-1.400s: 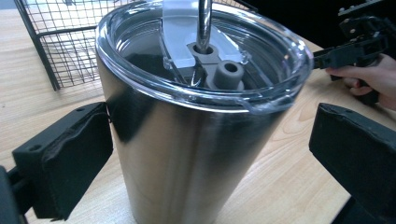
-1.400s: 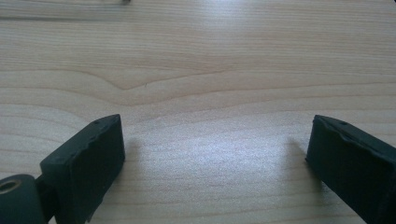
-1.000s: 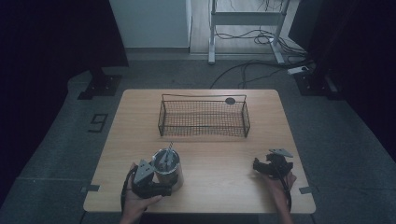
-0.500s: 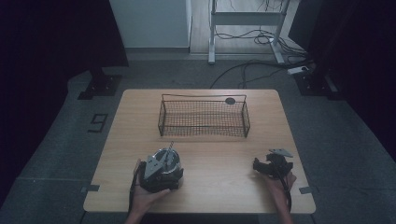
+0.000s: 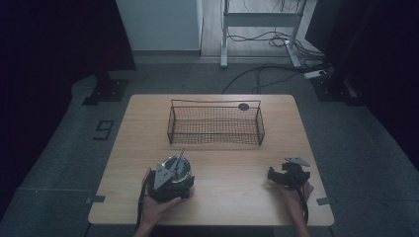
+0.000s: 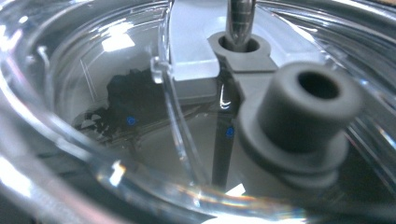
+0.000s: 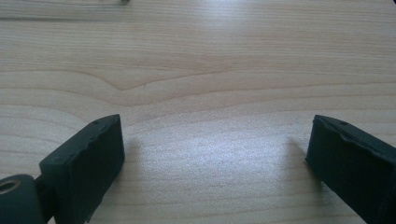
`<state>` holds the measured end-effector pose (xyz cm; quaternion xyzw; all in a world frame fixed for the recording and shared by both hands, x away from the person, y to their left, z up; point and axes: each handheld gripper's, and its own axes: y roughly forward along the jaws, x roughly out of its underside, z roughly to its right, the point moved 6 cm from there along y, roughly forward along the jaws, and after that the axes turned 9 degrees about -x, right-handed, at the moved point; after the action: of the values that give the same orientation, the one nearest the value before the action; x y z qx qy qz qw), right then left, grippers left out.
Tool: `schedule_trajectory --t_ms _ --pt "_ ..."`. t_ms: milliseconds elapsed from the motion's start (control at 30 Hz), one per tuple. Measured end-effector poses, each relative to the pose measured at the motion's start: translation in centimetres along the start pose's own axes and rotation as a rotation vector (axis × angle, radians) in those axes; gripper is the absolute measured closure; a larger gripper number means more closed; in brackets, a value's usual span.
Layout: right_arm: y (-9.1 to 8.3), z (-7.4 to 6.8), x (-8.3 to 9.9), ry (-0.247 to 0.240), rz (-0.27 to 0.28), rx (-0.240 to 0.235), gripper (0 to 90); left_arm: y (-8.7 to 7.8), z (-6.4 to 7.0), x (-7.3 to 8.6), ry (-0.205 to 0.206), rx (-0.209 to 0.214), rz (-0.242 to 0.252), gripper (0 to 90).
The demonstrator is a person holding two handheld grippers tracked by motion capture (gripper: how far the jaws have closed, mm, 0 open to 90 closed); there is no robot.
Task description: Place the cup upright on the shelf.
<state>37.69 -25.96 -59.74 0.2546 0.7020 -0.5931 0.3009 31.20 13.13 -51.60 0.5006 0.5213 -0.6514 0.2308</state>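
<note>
A clear round cup (image 5: 179,165) with a see-through lid (image 6: 116,70) stands near the table's front left. A metal straw (image 6: 240,14) passes through a grey fitting in the lid, beside a grey round plug (image 6: 303,112). My left gripper (image 5: 170,181) sits right over the cup, its camera pressed close to the lid. Its jaws are hidden, so I cannot tell whether they hold anything. My right gripper (image 5: 277,176) rests low at the front right, and in its own view the right gripper (image 7: 215,135) is open, with bare wood between the jaws.
A black wire basket (image 5: 216,126) stands at the back middle of the wooden table (image 5: 232,163). A small dark round disc (image 5: 243,106) lies behind it. Cables run across the floor beyond the table.
My left gripper has slid right and forward onto the cup, which stood beside it a second ago. The right gripper has stayed put.
</note>
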Motion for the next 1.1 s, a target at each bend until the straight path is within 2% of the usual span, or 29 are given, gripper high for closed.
schedule_trajectory --t_ms 433,567,700,933,1100 --pt "0.0 0.0 0.0 0.006 0.002 0.004 4.8 0.0 0.0 0.0 0.002 0.000 0.003 3.6" --pt "0.0 0.1 0.0 0.006 0.005 0.008 5.2 0.0 0.0 -0.2 -0.011 0.017 -0.007 3.6" --pt "-0.1 0.0 0.0 0.007 0.006 0.009 5.5 0.0 0.2 -0.5 0.003 0.009 -0.008 3.7" --pt "0.0 0.0 0.0 0.005 0.007 0.003 6.4 -0.3 0.5 -2.0 -0.042 -0.021 0.025 3.7" --pt "-0.1 0.0 0.0 0.002 0.006 0.000 6.9 0.1 0.8 -3.3 -0.038 -0.024 0.014 3.7"
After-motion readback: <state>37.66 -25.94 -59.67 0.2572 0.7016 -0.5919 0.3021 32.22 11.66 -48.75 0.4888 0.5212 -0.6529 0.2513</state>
